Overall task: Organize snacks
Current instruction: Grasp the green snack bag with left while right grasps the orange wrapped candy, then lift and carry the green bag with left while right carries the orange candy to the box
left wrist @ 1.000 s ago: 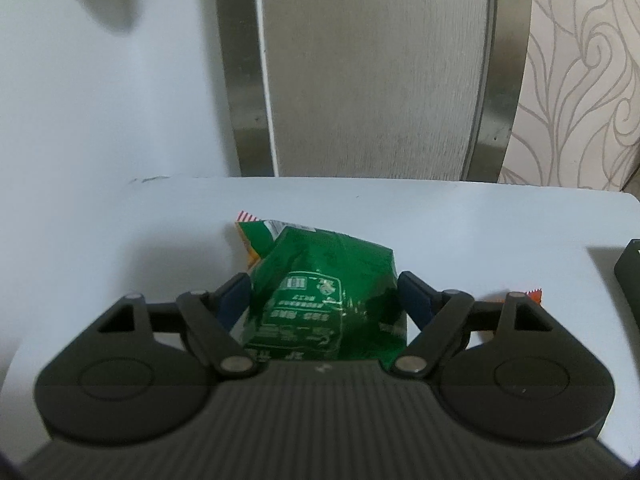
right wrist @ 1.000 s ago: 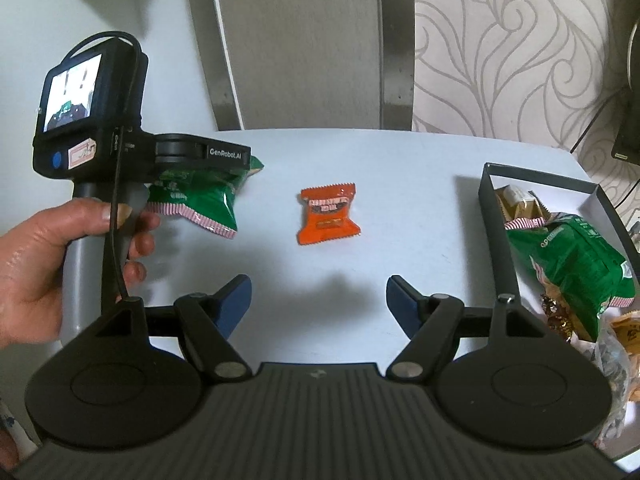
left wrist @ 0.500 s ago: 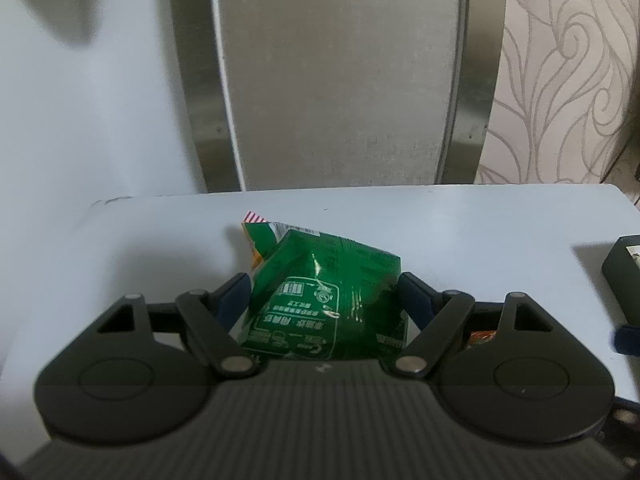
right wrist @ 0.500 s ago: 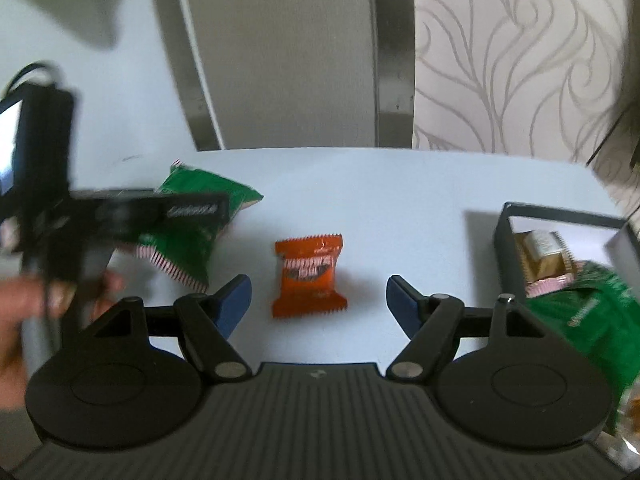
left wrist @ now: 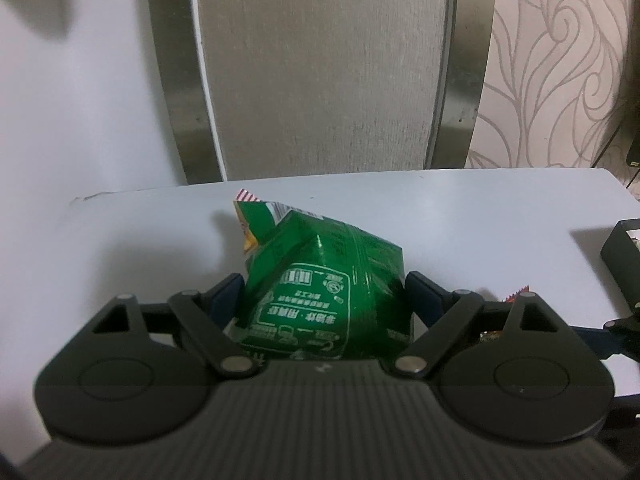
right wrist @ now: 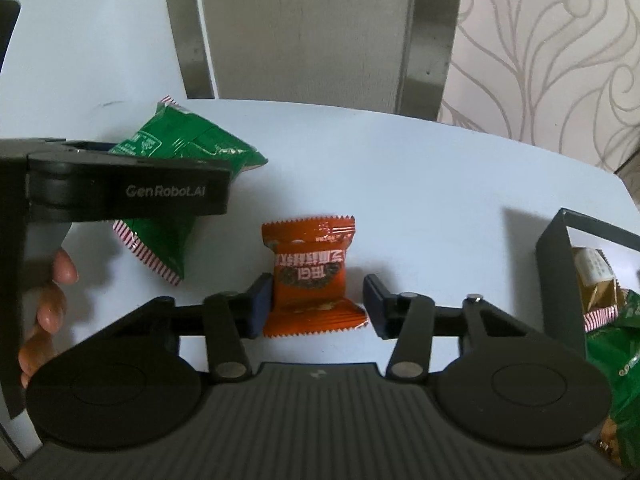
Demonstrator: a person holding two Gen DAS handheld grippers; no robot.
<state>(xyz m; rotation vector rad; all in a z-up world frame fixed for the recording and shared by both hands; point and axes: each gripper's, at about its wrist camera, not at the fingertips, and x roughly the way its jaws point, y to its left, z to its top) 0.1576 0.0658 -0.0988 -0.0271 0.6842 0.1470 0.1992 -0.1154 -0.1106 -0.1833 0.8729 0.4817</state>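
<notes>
The orange snack packet point(right wrist: 310, 276) on the white surface point(right wrist: 420, 184) is bracketed by the closing jaws of the right gripper point(right wrist: 316, 304), right pad not yet touching, while the green snack bag point(left wrist: 324, 280) sits between the left gripper's point(left wrist: 324, 300) opening jaws.

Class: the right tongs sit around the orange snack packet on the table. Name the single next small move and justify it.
Probably finish closing the right tongs on the orange packet. The jaws are closing with the packet between them; the left pad looks near its edge, the right pad shows a gap. The box with other snacks waits to the right.
</notes>
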